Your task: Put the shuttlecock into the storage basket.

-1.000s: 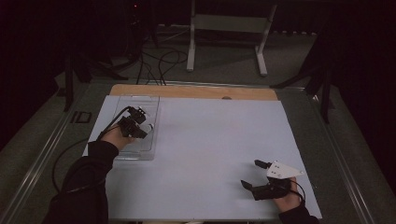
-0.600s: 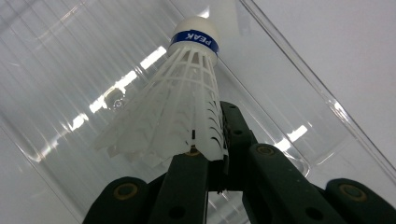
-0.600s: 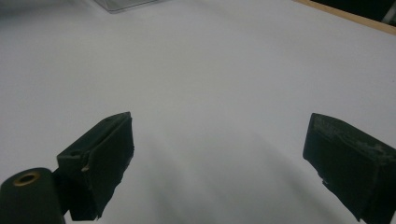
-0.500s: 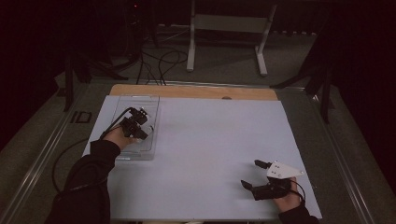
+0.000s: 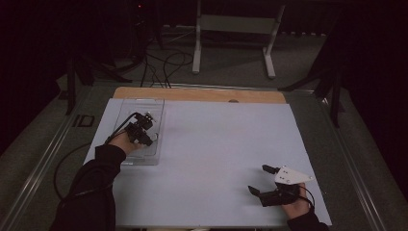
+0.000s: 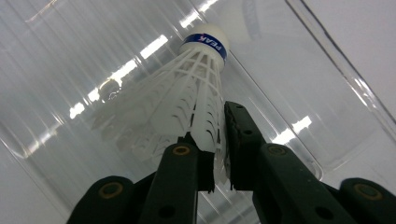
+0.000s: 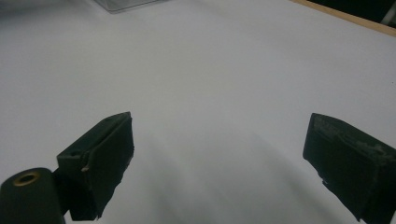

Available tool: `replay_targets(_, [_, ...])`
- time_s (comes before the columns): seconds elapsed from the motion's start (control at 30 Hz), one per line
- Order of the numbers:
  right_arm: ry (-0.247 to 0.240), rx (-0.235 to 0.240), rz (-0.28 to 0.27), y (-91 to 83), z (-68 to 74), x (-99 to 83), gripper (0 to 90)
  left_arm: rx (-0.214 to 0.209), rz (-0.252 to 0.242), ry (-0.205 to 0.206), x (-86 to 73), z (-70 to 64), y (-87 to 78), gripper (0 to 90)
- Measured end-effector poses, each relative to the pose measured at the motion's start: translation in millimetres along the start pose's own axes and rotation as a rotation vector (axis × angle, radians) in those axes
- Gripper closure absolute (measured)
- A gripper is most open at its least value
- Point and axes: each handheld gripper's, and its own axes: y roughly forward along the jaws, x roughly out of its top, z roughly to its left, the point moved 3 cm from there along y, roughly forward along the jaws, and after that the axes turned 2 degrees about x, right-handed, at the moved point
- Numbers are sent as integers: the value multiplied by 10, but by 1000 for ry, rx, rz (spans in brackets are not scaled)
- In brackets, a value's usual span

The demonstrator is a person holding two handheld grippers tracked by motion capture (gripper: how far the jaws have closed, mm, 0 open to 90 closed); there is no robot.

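Shuttlecock [image 6: 187, 100] skirt pinched between left gripper [image 6: 218, 154] fingers, over the clear tray [image 5: 126, 159] near the desk's [image 5: 216, 144] left edge; right gripper [image 5: 263, 180] fingers spread wide near its front right corner.

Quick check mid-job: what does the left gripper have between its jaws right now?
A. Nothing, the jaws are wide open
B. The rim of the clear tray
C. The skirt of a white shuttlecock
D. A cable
C. In the left gripper view the left gripper has its jaws closed on the skirt edge of the white shuttlecock, cork end pointing away, over the clear tray; the right gripper is open over the white table.
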Motion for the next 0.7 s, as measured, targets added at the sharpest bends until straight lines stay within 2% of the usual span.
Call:
replay_targets(0.03, [0, 0, 0, 0, 0, 0, 86, 1, 0, -4, 3, 2, -5, 798])
replay_targets(0.17, [0, -1, 0, -3, 0, 0, 86, 15, 6, -15, 2, 6, -26, 692])
replay_targets(0.27, [-1, -1, 0, -4, 0, 1, 86, 18, 5, -20, -9, 16, -52, 663])
replay_targets(0.47, [-2, -2, 2, -1, 4, 2, 86, 26, -4, -49, -50, 52, -105, 499])
replay_targets(0.53, [-1, -2, 4, 0, 3, 1, 86, 27, -9, -55, -64, 60, -127, 472])
replay_targets(0.7, [-3, -2, 5, 2, 4, 1, 86, 50, -9, -87, -100, 85, -193, 332])
